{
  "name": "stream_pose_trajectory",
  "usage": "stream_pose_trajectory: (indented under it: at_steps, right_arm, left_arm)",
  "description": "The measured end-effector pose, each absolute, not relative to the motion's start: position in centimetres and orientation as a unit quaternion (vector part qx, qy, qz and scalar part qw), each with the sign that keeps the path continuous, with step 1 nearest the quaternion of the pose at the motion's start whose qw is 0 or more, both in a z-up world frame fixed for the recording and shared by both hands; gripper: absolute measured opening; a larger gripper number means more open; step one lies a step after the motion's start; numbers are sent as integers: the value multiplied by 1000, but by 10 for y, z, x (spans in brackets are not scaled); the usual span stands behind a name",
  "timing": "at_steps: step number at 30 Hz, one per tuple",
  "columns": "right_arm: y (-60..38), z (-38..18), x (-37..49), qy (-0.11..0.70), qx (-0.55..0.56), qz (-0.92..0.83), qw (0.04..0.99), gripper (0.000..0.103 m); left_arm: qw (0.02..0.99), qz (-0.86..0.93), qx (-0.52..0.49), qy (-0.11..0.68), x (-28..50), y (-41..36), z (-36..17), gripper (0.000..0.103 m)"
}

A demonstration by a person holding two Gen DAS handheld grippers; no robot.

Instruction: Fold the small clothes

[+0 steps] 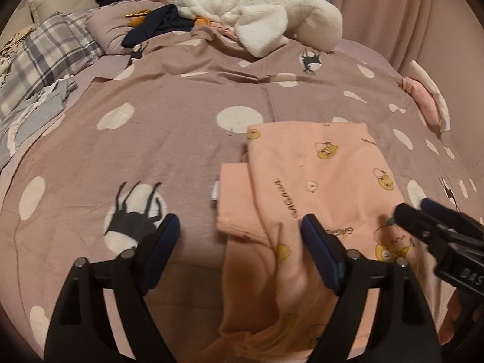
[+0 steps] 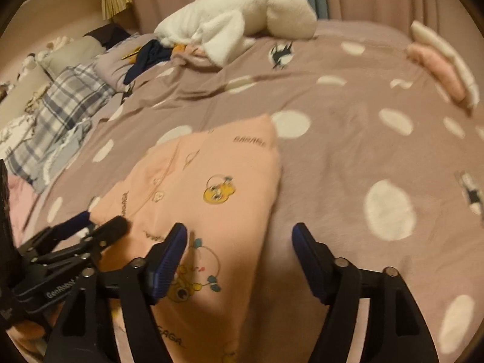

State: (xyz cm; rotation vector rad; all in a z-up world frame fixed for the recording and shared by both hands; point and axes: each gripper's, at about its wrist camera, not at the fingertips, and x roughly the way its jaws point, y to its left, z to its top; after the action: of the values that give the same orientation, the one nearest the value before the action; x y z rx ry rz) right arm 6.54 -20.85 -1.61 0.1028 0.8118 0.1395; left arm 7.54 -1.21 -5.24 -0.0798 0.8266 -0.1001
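A pink small garment (image 1: 314, 181) printed with yellow bears lies partly folded on the mauve polka-dot bedspread (image 1: 169, 139). My left gripper (image 1: 239, 227) is open over its left edge, one finger above bare bedspread and one above the cloth. My right gripper (image 2: 239, 233) is open over the garment's right edge (image 2: 211, 187); it also shows at the right of the left wrist view (image 1: 408, 211). The left gripper shows at the left of the right wrist view (image 2: 103, 224). Neither holds anything.
A white fluffy plush (image 1: 260, 18) and dark clothes (image 1: 160, 24) lie at the far side. Plaid pillows (image 1: 51, 51) are at the left. A folded pink and white stack (image 1: 429, 96) sits at the right edge. Curtains hang behind.
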Motion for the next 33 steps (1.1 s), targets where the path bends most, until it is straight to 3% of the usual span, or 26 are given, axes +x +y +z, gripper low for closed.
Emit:
stream_pose_trajectory:
  at_steps: [3,14,33]
  right_arm:
    - [-206,-10,62,387,32,54,920,91]
    - [-201,-9,53,409,1,-6,913,101]
    - [-202,0,34,408,-4,-34,912,102]
  left_arm:
    - [917,-31,-34,396,71,-9,-51,96]
    - [915,-44,-39,399,54,4,-40,103]
    - [912,-79,-34,401,43,-4,-37,103]
